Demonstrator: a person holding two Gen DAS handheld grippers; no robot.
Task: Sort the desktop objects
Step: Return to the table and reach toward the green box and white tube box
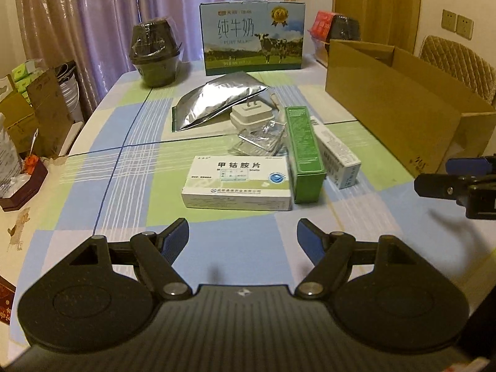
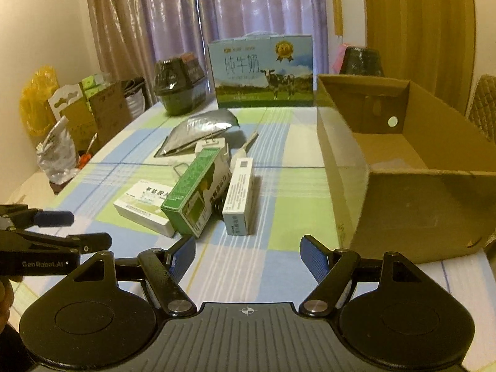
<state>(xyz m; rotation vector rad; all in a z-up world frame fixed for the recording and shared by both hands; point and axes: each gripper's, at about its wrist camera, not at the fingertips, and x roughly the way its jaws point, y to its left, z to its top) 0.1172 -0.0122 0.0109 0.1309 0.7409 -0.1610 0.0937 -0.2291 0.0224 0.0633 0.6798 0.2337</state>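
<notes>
**Both grippers poised, nothing picked up**

While the clutter sits in mid-surface, the left gripper (image 1: 242, 232) hovers low over the checked cloth of the surface (image 1: 130, 161), its blue-padded fingers (image 1: 178, 235) spread wide and empty. Right ahead of it lies the white medicine box (image 1: 238, 183), flat, label up. Touching its right end is the green box (image 1: 305, 152), and just beside that a slim white-and-blue box (image 1: 338, 155). Behind them: a clear plastic packet (image 1: 260, 139), a white plug adapter (image 1: 252, 114) and a silver foil pouch (image 1: 214, 102). The right gripper (image 2: 248, 254) is spread wide too, holding nothing, nearest the slim box. Off to its right stands the open cardboard box (image 2: 403, 186) (bare inside, as far as shows). At the far edge, a milk carton case (image 1: 252, 37) stands upright.
</notes>
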